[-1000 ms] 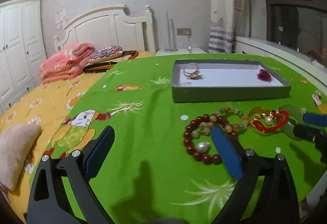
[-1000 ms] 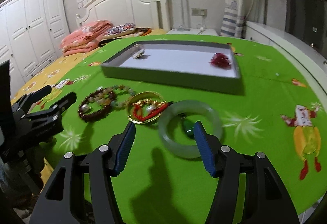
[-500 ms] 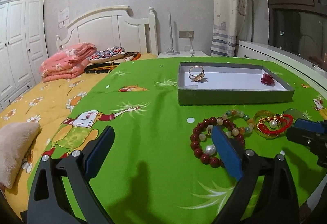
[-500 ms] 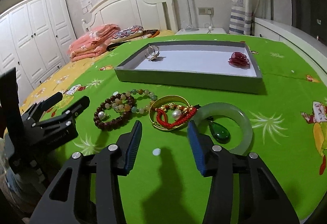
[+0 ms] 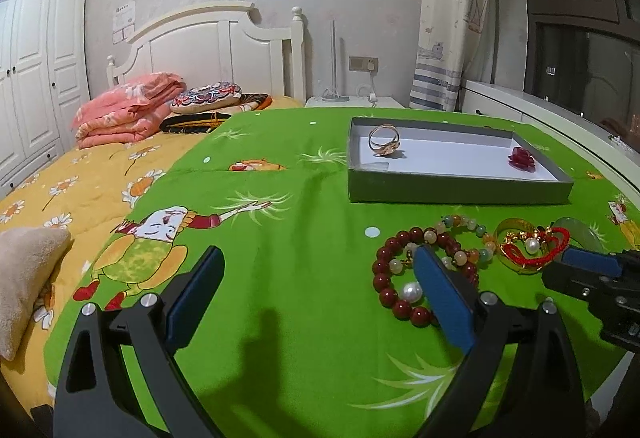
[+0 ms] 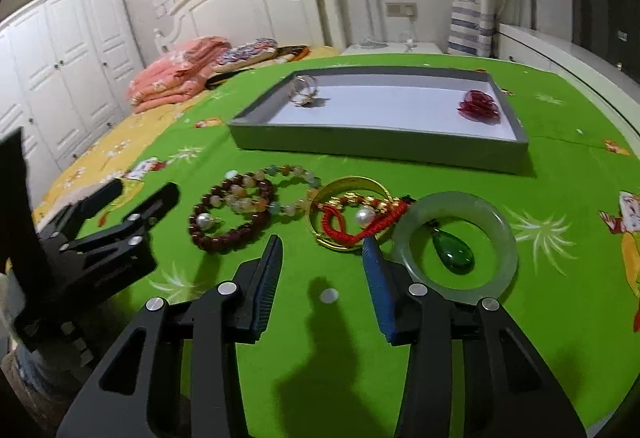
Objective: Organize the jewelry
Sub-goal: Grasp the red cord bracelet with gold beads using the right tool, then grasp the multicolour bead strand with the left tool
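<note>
A grey tray point(image 6: 384, 152) point(image 5: 456, 192) on the green cloth holds a gold ring point(image 6: 305, 88) point(image 5: 385, 140) and a red flower piece point(image 6: 478, 107) point(image 5: 521, 158). In front of it lie a dark red bead bracelet point(image 6: 232, 216) point(image 5: 400, 278), a pastel bead bracelet point(image 6: 296, 184), a gold bangle with red cord and pearl point(image 6: 352, 214) point(image 5: 528, 246), and a jade bangle point(image 6: 454, 238) around a green pendant point(image 6: 454, 254). My right gripper point(image 6: 322, 258) is open and empty just in front of the gold bangle. My left gripper point(image 5: 316, 270) is open and empty, left of the red beads.
The green cloth point(image 5: 260, 238) covers a table beside a bed with a yellow quilt point(image 5: 80, 190), pink blankets point(image 5: 128, 110) and a beige cushion point(image 5: 24, 278). White wardrobes point(image 6: 60, 78) stand at the left. A white ledge point(image 5: 560, 126) runs along the right.
My right gripper has shifted left from the jade bangle to in front of the gold bangle. My left gripper has risen and pulled back slightly. The jewelry has not moved.
</note>
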A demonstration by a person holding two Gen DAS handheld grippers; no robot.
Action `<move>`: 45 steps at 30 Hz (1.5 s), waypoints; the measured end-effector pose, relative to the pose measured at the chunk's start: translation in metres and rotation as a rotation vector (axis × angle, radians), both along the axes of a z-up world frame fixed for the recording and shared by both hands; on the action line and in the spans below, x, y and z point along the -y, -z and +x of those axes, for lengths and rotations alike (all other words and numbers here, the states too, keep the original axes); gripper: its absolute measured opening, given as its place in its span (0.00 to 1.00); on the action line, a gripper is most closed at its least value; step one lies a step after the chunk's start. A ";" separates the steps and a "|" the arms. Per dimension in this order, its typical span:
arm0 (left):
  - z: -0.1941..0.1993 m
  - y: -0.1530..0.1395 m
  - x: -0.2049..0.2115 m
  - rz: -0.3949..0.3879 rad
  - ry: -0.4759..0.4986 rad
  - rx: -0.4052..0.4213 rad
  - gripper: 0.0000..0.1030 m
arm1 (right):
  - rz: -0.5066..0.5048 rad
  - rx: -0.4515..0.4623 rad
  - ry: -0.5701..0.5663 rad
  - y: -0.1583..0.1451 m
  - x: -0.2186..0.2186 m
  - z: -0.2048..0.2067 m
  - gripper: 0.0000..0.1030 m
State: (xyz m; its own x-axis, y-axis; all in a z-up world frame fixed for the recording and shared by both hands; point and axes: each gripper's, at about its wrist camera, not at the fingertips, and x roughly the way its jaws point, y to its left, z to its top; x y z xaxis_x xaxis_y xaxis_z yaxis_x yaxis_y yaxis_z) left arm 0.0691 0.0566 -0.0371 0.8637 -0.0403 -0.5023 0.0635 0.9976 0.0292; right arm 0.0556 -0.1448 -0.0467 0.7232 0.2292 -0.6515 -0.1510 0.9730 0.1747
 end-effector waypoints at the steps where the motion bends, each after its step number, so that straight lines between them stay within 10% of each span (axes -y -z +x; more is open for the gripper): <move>1: 0.000 0.000 0.000 -0.003 0.001 0.001 0.90 | 0.001 -0.010 0.012 0.001 0.001 0.002 0.40; 12: 0.002 0.002 -0.002 -0.021 0.014 0.004 0.90 | -0.026 0.037 0.113 -0.004 0.000 0.024 0.38; 19: 0.001 0.003 -0.001 -0.021 0.015 0.005 0.90 | 0.000 0.031 0.101 0.000 0.005 0.029 0.07; 30: 0.002 0.004 0.004 0.009 0.034 -0.007 0.90 | 0.047 0.242 0.006 -0.046 0.023 -0.011 0.06; 45: -0.002 0.004 0.029 0.039 0.146 -0.060 0.90 | 0.093 0.244 0.059 -0.040 0.064 -0.028 0.06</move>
